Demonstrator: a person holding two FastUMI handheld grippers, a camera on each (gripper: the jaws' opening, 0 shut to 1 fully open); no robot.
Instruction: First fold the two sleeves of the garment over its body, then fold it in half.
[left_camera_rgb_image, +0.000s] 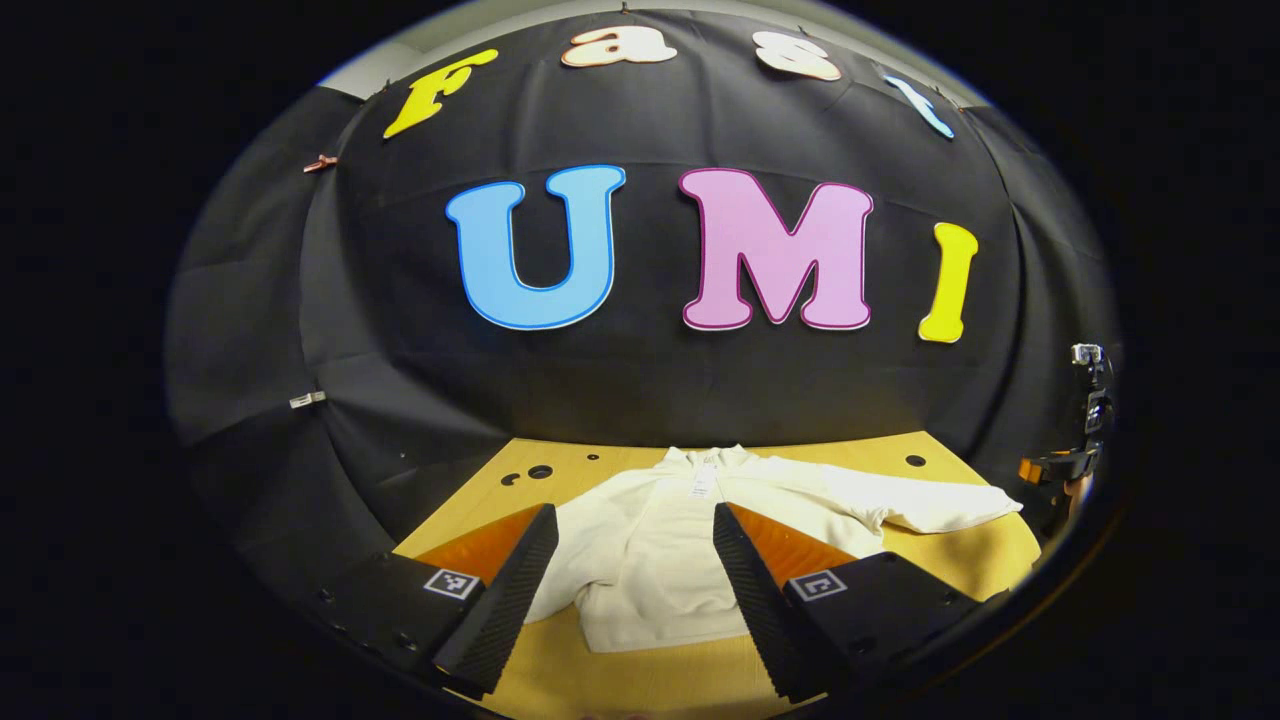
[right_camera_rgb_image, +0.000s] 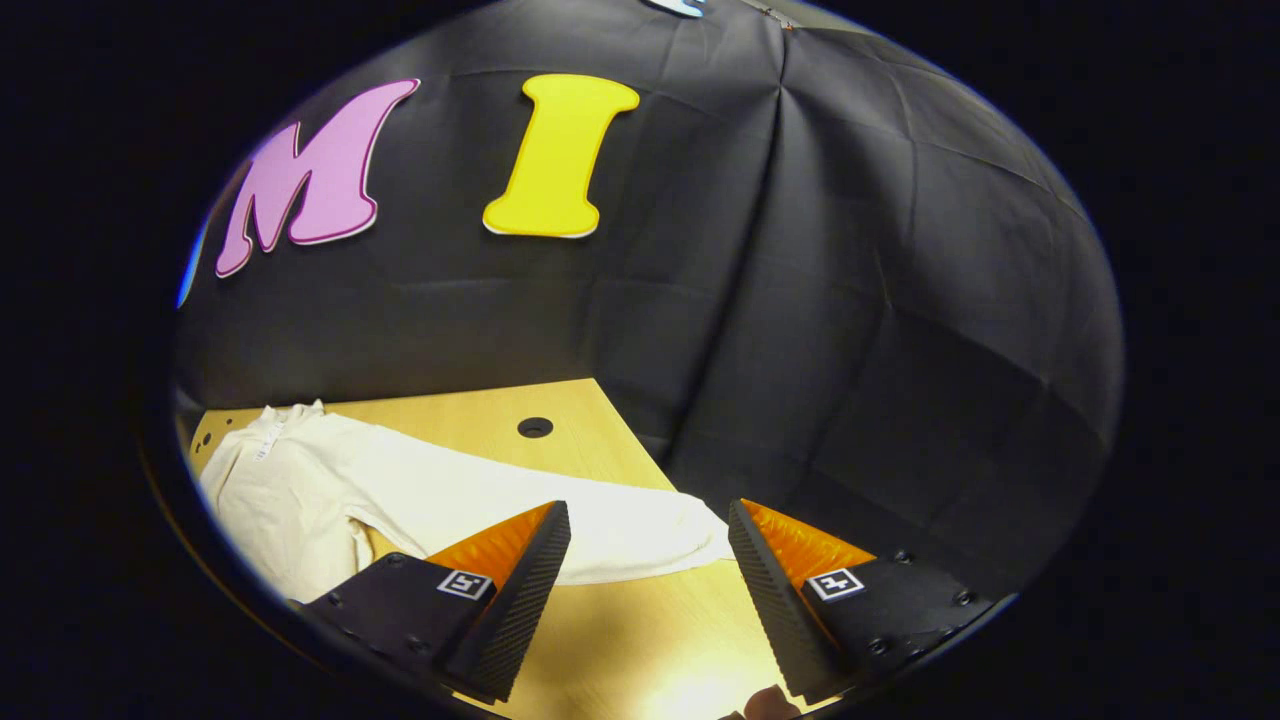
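- A cream-white long-sleeved top (left_camera_rgb_image: 660, 545) lies flat on the light wooden table (left_camera_rgb_image: 640, 680), its collar toward the booth's black cloth wall (left_camera_rgb_image: 640, 390) and its hem toward the camera.
- In the left gripper view, the left gripper (left_camera_rgb_image: 632, 590) hangs above the near part of the table with its jaws spread wide and nothing between them; the body of the top shows in the gap between the two fingers.
- One sleeve (left_camera_rgb_image: 930, 505) stretches out sideways to the right in that view, unfolded, its cuff near the table's right edge.
- The other sleeve is hidden behind the left finger, so I cannot tell how it lies.
- In the right gripper view, the right gripper (right_camera_rgb_image: 648, 595) is likewise wide apart and empty, held just above the table close to the outstretched sleeve's cuff (right_camera_rgb_image: 690, 535).
- The cuff lies between the two fingers, farther off, touching neither as far as one can see.
- A small camera on a clamp (left_camera_rgb_image: 1090, 410) stands at the table's far right edge in the left gripper view.
- Round holes (right_camera_rgb_image: 535, 427) dot the tabletop near the wall.
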